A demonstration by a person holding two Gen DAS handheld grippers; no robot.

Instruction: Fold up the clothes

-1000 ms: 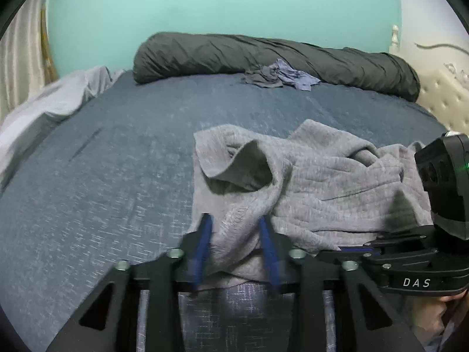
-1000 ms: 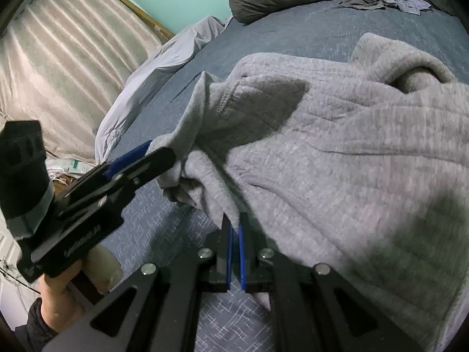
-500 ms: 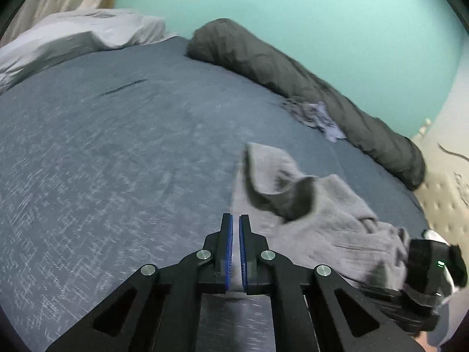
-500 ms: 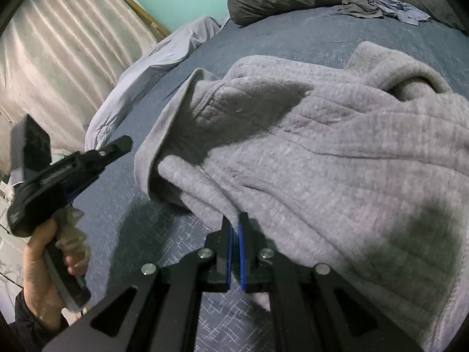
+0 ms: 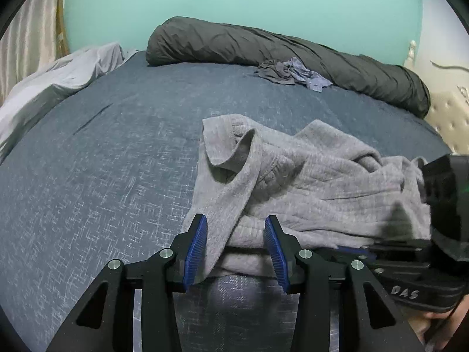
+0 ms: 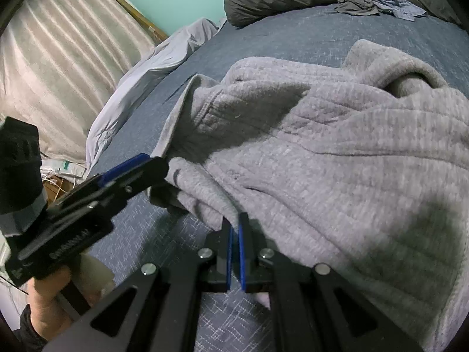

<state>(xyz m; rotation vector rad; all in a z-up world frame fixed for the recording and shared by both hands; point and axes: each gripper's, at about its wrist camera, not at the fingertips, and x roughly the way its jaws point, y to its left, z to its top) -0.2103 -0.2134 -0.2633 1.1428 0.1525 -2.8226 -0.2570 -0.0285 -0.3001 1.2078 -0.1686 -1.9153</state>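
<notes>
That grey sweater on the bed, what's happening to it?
A person is folding it with a two-finger gripper in each hand. The grey sweater lies crumpled on the blue bedsheet. The right gripper is shut on the sweater's near edge. The left gripper has just been opening its jaws, which now stand open around a flap of the sweater without pinching it. No neat fold is made yet.

Nubby grey knit garment [image 5: 307, 176], matt
</notes>
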